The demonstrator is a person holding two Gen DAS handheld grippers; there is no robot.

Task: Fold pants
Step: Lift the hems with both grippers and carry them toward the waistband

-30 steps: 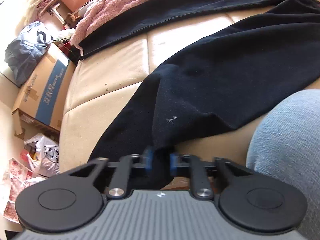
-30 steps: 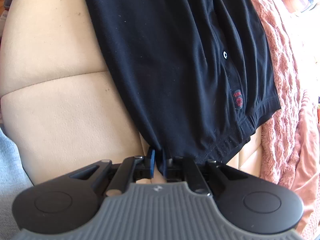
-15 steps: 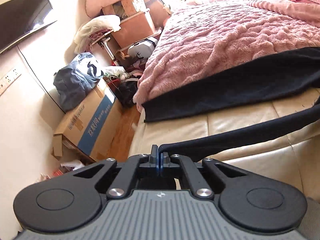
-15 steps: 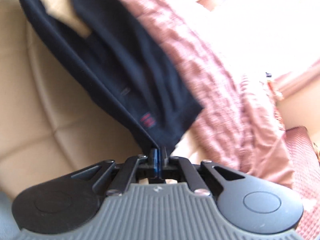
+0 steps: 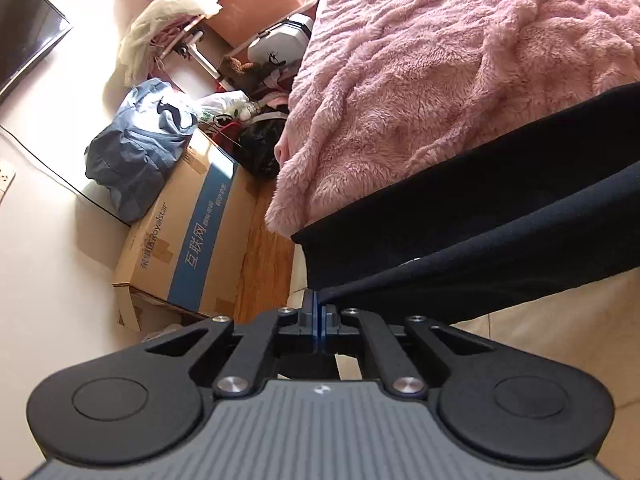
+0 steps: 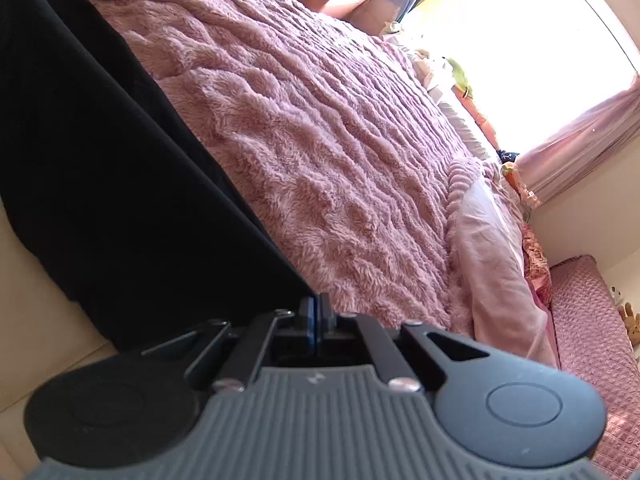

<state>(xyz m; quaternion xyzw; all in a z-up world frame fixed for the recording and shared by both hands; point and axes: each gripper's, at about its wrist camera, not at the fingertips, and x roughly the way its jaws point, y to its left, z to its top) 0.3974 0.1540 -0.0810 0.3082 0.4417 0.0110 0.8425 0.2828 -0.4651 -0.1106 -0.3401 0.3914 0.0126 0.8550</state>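
A: Start with the tools. What are the two grippers doing?

B: The left gripper (image 5: 318, 300) is clamped tight on a corner of the black pants (image 5: 500, 220). The cloth edge runs straight out of the closed jaws and stretches away to the right. The right gripper (image 6: 318, 306) is pinched just as tight on another edge of the same pants (image 6: 100, 200), which spread from its fingertips up and to the left as a broad dark sheet.

A: And where do the pants lie?

B: Across the beige cushions (image 5: 560, 340), with their far edge up against the fluffy pink blanket (image 5: 460, 60). In the left wrist view one dark band lies flat along the blanket's edge, and a second band nearer the camera rises taut from the jaws over it. In the right wrist view the cloth covers the left part of the frame, the cushion (image 6: 36, 320) showing pale beside it and the blanket (image 6: 320, 140) just behind it.

A: Anything farther out?

B: On the left side, a cardboard box (image 5: 180, 240) with a blue stripe stands on the wooden floor (image 5: 260, 260), a blue bag (image 5: 136, 152) resting on it. A dark screen (image 5: 28, 44) hangs on the wall. On the right side, a bright window (image 6: 540, 32) with a pink curtain (image 6: 580, 140).
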